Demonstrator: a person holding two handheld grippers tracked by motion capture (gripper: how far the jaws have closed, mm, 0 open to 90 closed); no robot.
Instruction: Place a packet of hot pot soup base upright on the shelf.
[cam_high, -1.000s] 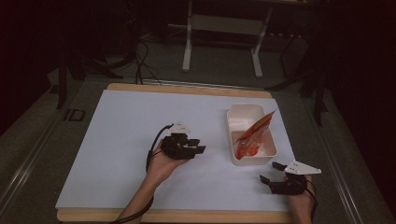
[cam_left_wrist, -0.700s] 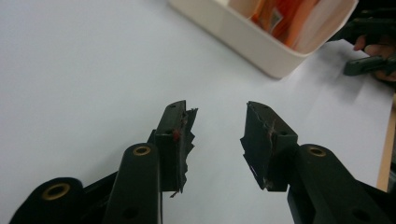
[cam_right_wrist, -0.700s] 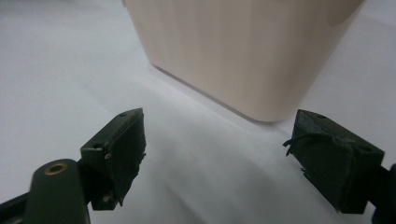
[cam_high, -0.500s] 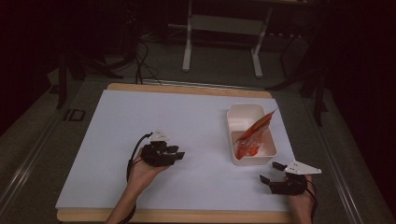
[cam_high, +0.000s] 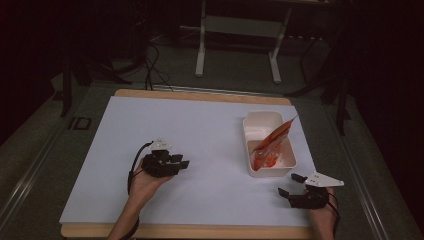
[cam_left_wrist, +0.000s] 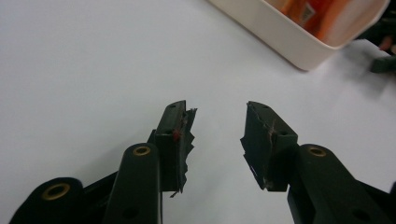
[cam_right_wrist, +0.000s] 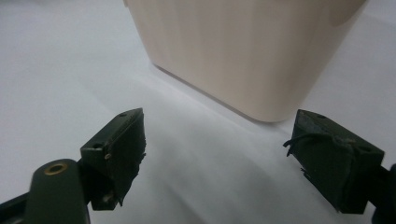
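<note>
Orange-red plastic packet (cam_high: 270, 145) stood slanted in the cream plastic bin (cam_high: 260, 120), its lower end bunched at the near end of the bin floor and its pointed top corner poking over the far right rim. The bin sat on the white worktop (cam_high: 200, 130), right of centre.

Left claw (cam_high: 183, 162) lay on the worktop well to the left of the bin, jaws parted with nothing between them; in the left gripper view its frayed pads (cam_left_wrist: 180, 140) framed bare white surface, the bin's corner (cam_left_wrist: 299, 42) farther off. Right claw (cam_high: 289, 184) rested just in front of the bin's near right corner, jaws spread wide and empty; the right gripper view showed the bin wall (cam_right_wrist: 243, 51) close ahead, not touching.

Handling, by judgement: the packet looked light, thin and crinkly, a film pouch that would bend and slip rather than hold shape. The contents seemed settled low, so the bottom would swing if lifted from the top. Best hold likely the flat sealed edge near the raised corner, which stood free of the rim and gave room for both jaws. A squeeze on the bulged lower part could slide off or crush what is inside. The bin itself looked light enough to skid if nudged
</note>
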